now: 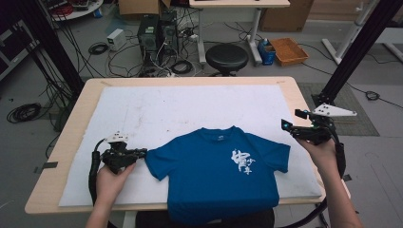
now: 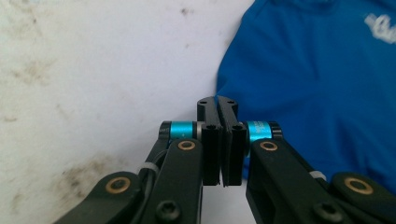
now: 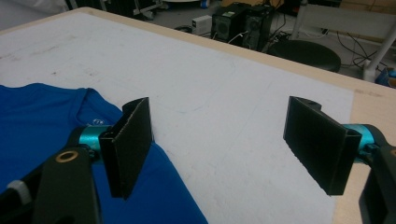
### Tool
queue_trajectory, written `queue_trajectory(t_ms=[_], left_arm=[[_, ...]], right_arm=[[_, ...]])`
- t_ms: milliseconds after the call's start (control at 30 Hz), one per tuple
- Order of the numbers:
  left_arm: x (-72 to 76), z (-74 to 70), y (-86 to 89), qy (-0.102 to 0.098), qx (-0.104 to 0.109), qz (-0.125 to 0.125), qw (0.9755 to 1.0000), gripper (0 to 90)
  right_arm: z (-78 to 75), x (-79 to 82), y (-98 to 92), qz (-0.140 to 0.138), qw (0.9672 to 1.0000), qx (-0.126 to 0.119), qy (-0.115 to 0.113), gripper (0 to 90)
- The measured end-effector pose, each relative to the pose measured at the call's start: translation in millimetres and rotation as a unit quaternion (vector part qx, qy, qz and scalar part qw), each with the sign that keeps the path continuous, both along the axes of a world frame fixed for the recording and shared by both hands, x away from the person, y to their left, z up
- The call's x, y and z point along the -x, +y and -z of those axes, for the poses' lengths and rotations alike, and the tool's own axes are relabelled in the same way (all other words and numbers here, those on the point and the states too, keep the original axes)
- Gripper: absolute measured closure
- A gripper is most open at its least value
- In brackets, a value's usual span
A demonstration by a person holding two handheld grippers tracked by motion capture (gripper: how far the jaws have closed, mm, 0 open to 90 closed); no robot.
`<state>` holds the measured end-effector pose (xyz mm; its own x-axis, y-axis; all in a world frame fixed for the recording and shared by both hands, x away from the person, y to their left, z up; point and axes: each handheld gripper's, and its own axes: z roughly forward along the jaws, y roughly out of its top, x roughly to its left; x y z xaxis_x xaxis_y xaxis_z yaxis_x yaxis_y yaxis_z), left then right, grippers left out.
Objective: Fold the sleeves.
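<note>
Blue T-shirt (image 1: 216, 178) lay flat, front up, on the white mat (image 1: 157, 109) covering the wooden surface (image 1: 81, 102), white print on its chest, hem hanging over the near edge of the surface. Left gripper (image 1: 140, 153) sat just beside the shirt's left sleeve, down low at the mat. In the left gripper view its fingers (image 2: 211, 140) were clenched together at the edge of the sleeve; whether any cloth was pinched between them I couldn't tell. Stained mat lay to the left of the shirt there.

Right gripper (image 1: 289, 127) hung off the shirt's right sleeve, near the far right corner of the mat, held in a hand (image 1: 323, 152). Its fingers (image 3: 128, 144) were released, spread wide, nothing between them; one hung over the shirt's sleeve, the other out past the mat's edge. Black stool (image 1: 226, 58) stood on the floor beyond the shirt.
</note>
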<state>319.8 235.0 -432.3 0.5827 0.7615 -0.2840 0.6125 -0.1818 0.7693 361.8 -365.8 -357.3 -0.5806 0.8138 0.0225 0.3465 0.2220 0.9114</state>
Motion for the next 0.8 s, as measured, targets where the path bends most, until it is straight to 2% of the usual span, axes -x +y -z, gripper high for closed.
queue_trajectory(t_ms=[67, 100, 133, 200, 233, 267, 300, 333, 367, 467, 500, 533, 567, 600, 667, 700, 733, 800], left_arm=[[0.0, -8.0, -9.5, 0.000, 0.012, 0.007, 0.9999, 88.3], [-0.7, -18.4, -21.2, -0.003, 0.027, 0.018, 0.9995, 88.3], [-0.7, -18.4, -21.2, -0.003, 0.027, 0.018, 0.9995, 88.3], [-1.8, -29.4, -34.9, -0.006, 0.043, 0.026, 0.9988, 88.3], [-3.5, -37.7, -49.4, 0.001, 0.068, 0.031, 0.9972, 88.3], [-3.5, -37.7, -49.4, 0.001, 0.068, 0.031, 0.9972, 88.3], [-4.9, -40.7, -56.7, 0.006, 0.076, 0.034, 0.9965, 88.3], [-7.6, -44.5, -72.2, 0.015, 0.088, 0.041, 0.9952, 88.3], [-7.6, -44.5, -72.2, 0.015, 0.088, 0.041, 0.9952, 88.3], [-12.7, -45.5, -95.6, 0.030, 0.104, 0.054, 0.9926, 88.3], [-14.5, -45.1, -103.0, 0.034, 0.106, 0.058, 0.9920, 88.3], [-18.6, -43.3, -117.7, 0.039, 0.098, 0.063, 0.9924, 88.2], [-21.1, -41.7, -124.8, 0.041, 0.095, 0.062, 0.9927, 88.2], [-21.1, -41.7, -124.8, 0.041, 0.095, 0.062, 0.9927, 88.3], [-29.5, -34.9, -142.9, 0.051, 0.089, 0.064, 0.9927, 88.2], [-29.5, -34.9, -142.9, 0.051, 0.089, 0.064, 0.9927, 88.2], [-33.6, -29.8, -154.6, 0.053, 0.078, 0.064, 0.9935, 88.2], [-35.6, -26.9, -159.7, 0.054, 0.073, 0.063, 0.9939, 88.2]], right_arm=[[0.1, -0.1, -0.2, 0.002, 1.0000, 0.000, 0.002, 23.9], [0.1, 0.0, -0.1, 0.002, 1.0000, 0.000, 0.002, 23.9], [0.1, 0.0, -0.1, 0.002, 1.0000, 0.000, 0.002, 23.9], [-0.2, -0.2, -0.3, 0.001, 1.0000, 0.001, 0.000, 24.0], [-0.3, 0.2, -0.5, 0.003, 1.0000, 0.001, 0.002, 24.1], [-0.4, 0.3, -0.8, 0.003, 1.0000, 0.002, 0.000, 24.1], [-0.4, 0.3, -0.8, 0.003, 1.0000, 0.002, 0.000, 24.1], [-0.4, 0.4, -1.3, 0.003, 1.0000, 0.001, 0.000, 24.1], [-0.4, 0.5, -1.4, 0.005, 1.0000, 0.001, 0.001, 24.1], [-0.2, 0.2, -1.7, 0.005, 1.0000, 0.002, 0.001, 24.1], [-0.1, -0.1, -1.8, 0.005, 1.0000, 0.002, 0.000, 24.1], [0.0, -0.1, -1.8, 0.005, 1.0000, 0.002, 0.000, 24.1], [0.0, -0.3, -1.9, 0.004, 1.0000, 0.003, -0.001, 24.1], [0.0, -0.3, -1.9, 0.004, 1.0000, 0.003, -0.001, 24.1], [0.3, -0.2, -1.8, 0.004, 1.0000, 0.004, 0.001, 24.1], [0.5, -0.4, -1.9, 0.004, 1.0000, 0.005, 0.001, 24.2], [0.7, -0.4, -2.1, 0.005, 1.0000, 0.006, 0.001, 24.2], [1.1, -0.6, -2.7, 0.006, 1.0000, 0.006, 0.002, 24.2]])
